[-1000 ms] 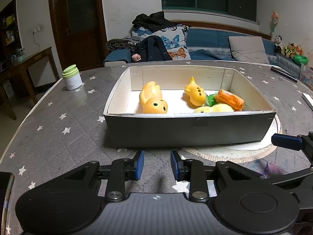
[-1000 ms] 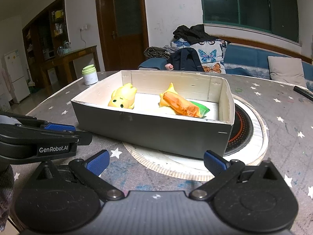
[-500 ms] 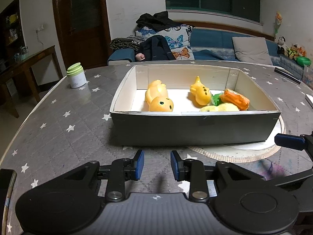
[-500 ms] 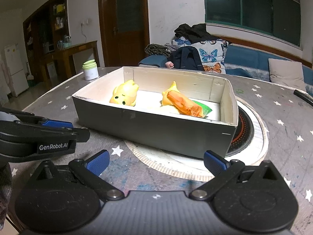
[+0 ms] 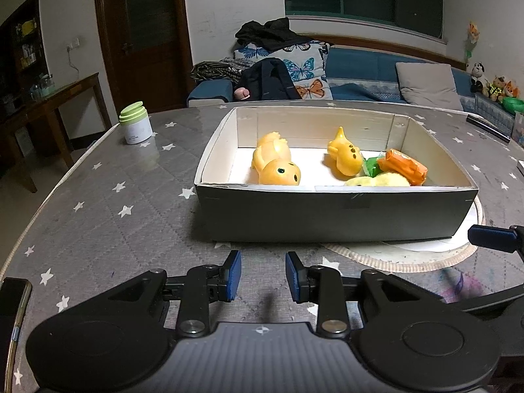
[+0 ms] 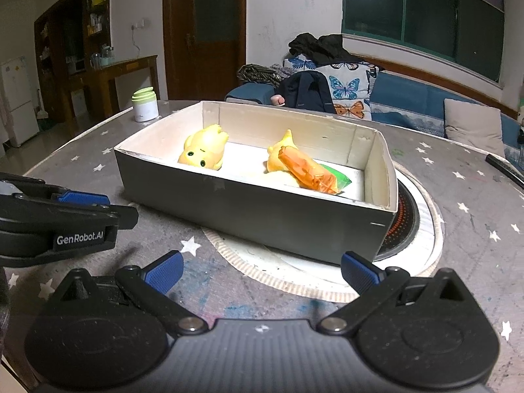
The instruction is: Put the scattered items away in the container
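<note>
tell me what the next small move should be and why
Probably draw both back and stop. The yellow toys, orange packet and green packet already lie inside the grey cardboard box, and the left gripper and right gripper are empty.

Box (image 5: 334, 216) sitting mid-worktop (image 5: 108, 229) on a round mat (image 5: 409, 255), toys (image 5: 276, 163) lying inside, jar (image 5: 135, 122) standing near the far left edge.

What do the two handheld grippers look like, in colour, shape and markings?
The left gripper and the right gripper look alike: matte black plastic bodies with round discs, black linkage bars with silver pivot screws, and ribbed blue pads on the fingers. The left one carries white "GenRobot.AI" lettering.
</note>
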Tool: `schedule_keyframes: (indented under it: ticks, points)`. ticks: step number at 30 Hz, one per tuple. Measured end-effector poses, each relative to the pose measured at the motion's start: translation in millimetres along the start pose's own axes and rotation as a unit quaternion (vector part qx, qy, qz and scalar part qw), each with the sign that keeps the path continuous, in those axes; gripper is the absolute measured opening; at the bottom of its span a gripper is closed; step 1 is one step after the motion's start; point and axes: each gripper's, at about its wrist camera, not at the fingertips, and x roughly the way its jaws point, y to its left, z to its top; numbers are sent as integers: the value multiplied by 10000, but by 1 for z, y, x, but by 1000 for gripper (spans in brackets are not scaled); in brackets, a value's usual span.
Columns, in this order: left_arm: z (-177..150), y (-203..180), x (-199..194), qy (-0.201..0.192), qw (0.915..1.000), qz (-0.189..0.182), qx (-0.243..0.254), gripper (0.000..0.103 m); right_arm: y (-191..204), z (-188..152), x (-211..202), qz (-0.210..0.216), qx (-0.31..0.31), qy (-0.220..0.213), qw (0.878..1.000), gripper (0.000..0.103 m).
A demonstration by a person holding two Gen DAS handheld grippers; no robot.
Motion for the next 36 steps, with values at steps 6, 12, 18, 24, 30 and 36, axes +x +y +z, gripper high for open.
schedule_keyframes:
  ticks: [6, 12, 18, 24, 30, 36]
  points:
    - [0, 1, 0, 3, 10000, 28, -33, 32, -1, 0, 0, -22, -11, 16, 10000, 103]
    - [1, 2, 2, 7, 10000, 24, -26, 32, -3, 0, 0, -47, -9, 43, 10000, 103]
    - [1, 1, 2, 9, 10000, 34, -33, 32, -3, 0, 1, -53, -13, 63, 10000, 103]
    - [1, 0, 2, 25, 10000, 47, -42, 32, -4, 1, 2, -77, 3, 78, 9999, 103]
    - [3, -1, 2, 26, 10000, 45, -38, 32, -5, 1, 3, -64, 20, 82, 9999, 103]
    - [6, -3, 3, 19, 10000, 53, -13, 32, -5, 2, 4, -61, 38, 88, 9999, 103]
